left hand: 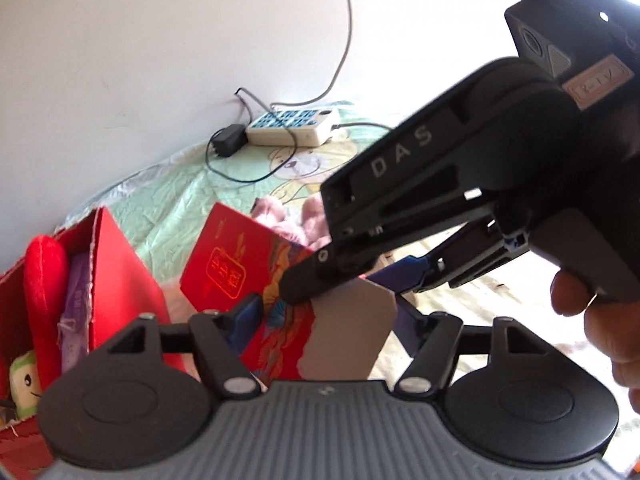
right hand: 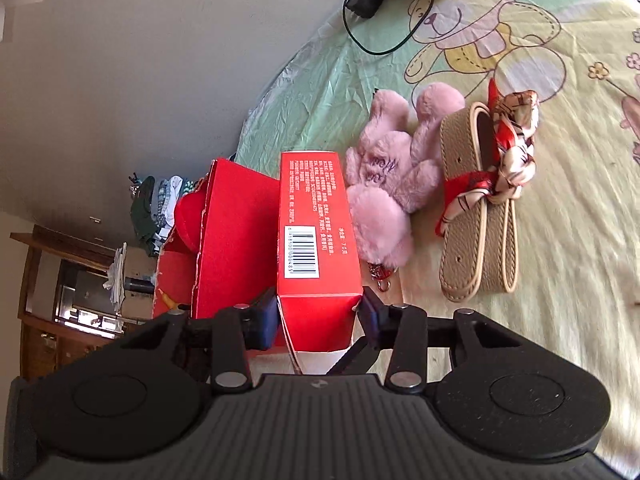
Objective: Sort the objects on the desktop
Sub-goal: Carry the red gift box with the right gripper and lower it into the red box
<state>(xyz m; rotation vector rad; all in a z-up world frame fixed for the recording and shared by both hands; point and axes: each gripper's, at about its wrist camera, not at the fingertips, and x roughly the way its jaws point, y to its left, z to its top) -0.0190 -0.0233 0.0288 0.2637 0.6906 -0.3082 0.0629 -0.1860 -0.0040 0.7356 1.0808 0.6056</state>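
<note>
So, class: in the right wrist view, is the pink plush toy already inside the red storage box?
No: the pink plush toy lies on the bedsheet beside the woven belt.

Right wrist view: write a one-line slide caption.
Right gripper shut on a red cardboard carton with a barcode, beside a pink plush bear and a woven tan belt.

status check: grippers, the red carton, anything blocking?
Right gripper shut on red carton, open flap end toward camera. Left gripper straddles same carton, grip unclear. Open red box close beside. Pink plush just behind carton.
</note>
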